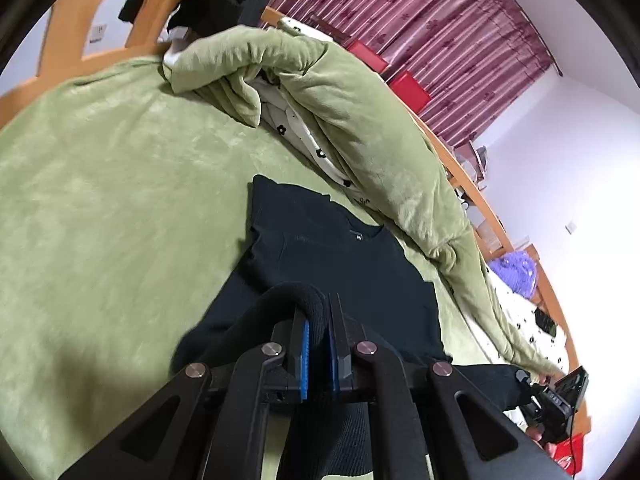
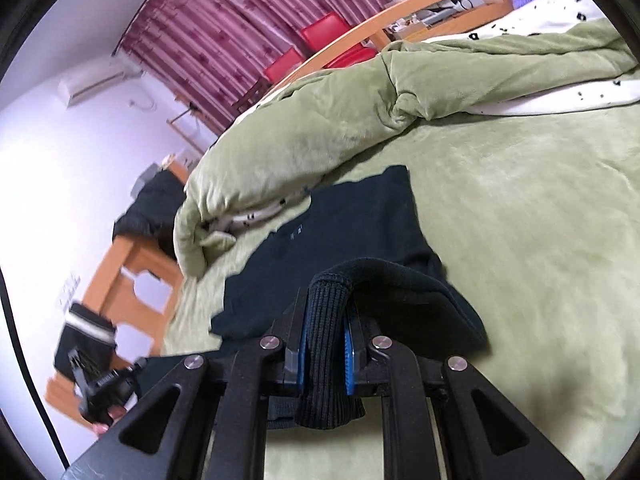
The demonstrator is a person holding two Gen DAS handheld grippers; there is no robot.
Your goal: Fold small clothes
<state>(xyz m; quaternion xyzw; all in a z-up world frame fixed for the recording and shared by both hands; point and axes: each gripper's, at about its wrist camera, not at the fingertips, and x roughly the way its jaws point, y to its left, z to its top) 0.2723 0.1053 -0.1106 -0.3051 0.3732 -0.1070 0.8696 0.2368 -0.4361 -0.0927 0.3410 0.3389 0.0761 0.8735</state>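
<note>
A small black knit sweater lies on the green bed blanket, collar toward the far side. My left gripper is shut on a ribbed edge of the sweater and lifts it over the body. In the right wrist view the same sweater lies ahead. My right gripper is shut on the sweater's ribbed cuff, which hangs down between the blue pads. The other gripper shows at the lower left edge of the right wrist view and the lower right of the left wrist view.
A bunched green quilt with white flowered lining lies along the far side of the sweater, also in the right wrist view. A wooden headboard with dark clothes, red chairs, and maroon curtains stand beyond the bed.
</note>
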